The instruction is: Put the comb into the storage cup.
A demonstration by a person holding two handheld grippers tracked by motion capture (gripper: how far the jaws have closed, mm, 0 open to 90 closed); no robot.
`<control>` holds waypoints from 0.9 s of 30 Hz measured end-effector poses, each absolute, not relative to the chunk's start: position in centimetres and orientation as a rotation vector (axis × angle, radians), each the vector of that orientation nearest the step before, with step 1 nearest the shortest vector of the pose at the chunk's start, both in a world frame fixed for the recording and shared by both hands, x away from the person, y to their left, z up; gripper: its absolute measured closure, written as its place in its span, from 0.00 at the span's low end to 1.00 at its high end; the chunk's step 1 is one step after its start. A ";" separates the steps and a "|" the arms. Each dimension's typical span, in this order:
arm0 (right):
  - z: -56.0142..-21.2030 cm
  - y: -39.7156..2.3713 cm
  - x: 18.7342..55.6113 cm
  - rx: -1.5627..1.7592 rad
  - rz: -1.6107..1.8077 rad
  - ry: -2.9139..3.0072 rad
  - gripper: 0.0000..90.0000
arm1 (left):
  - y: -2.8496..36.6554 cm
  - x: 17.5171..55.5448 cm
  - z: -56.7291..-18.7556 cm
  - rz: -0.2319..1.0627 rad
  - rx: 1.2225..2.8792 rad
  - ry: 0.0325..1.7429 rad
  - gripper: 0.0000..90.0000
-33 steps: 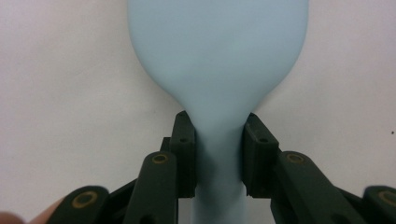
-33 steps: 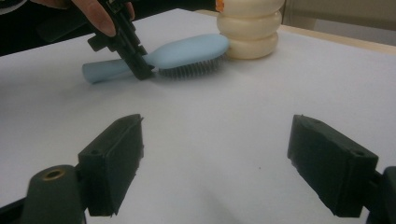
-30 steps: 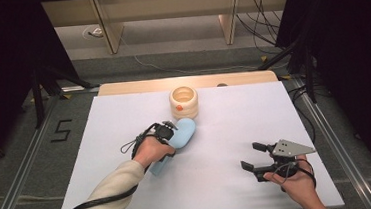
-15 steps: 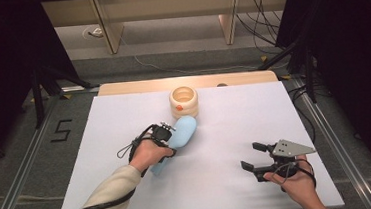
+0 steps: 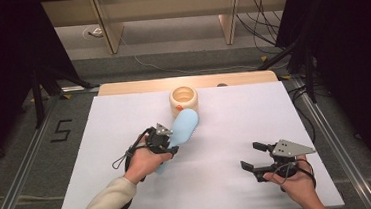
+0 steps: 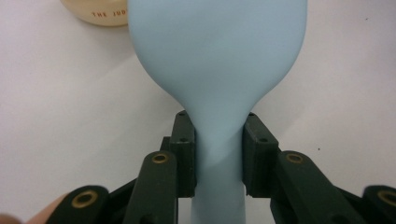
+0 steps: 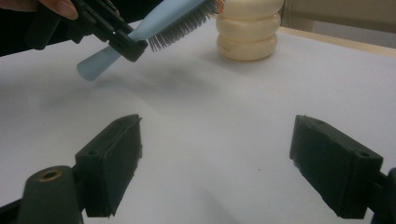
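Observation:
A light blue hairbrush (image 5: 185, 126) hangs above the white table with its bristles facing down. My left gripper (image 5: 172, 142) is shut on its narrow neck (image 6: 218, 140), and the handle end sticks out behind the jaws. The brush head (image 7: 180, 16) reaches up close to a cream ribbed holder (image 5: 183, 100) that stands upright at the back middle. Whether the two touch I cannot tell. At the front right my right gripper (image 5: 252, 156) stands open; its jaws have just been opening a little, with nothing between them (image 7: 219, 158).
The white table board (image 5: 254, 114) ends in a wooden strip (image 5: 132, 87) at the back. Metal rails run along both sides on the floor. A painted 5 (image 5: 61, 130) marks the floor at the left, and cables (image 5: 261, 13) lie beyond the table.
My left hand has carried the brush up and toward the cream holder, so the brush head is nearer to it. The right hand has stayed in place.

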State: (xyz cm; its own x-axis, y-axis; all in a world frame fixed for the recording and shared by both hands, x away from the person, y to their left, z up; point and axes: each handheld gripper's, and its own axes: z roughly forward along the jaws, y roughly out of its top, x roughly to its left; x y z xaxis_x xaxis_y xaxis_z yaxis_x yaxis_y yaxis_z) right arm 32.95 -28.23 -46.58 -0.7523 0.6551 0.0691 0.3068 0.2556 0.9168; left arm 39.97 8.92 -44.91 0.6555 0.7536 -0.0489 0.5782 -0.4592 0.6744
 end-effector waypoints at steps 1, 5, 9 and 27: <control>-46.6 -28.2 32.9 0.884 1.496 2.206 0.20 | 8.9 39.8 -44.9 0.347 2.186 1.012 0.77; -46.5 -28.2 32.9 0.888 1.493 2.207 0.20 | 8.8 39.2 -44.6 0.391 2.138 0.971 0.77; -46.5 -28.2 32.9 0.885 1.496 2.204 0.19 | 8.6 38.8 -44.6 0.433 2.080 0.933 0.77; -46.2 -27.9 32.9 0.907 1.525 2.154 0.17 | 7.5 37.2 -44.5 0.477 1.988 0.818 0.77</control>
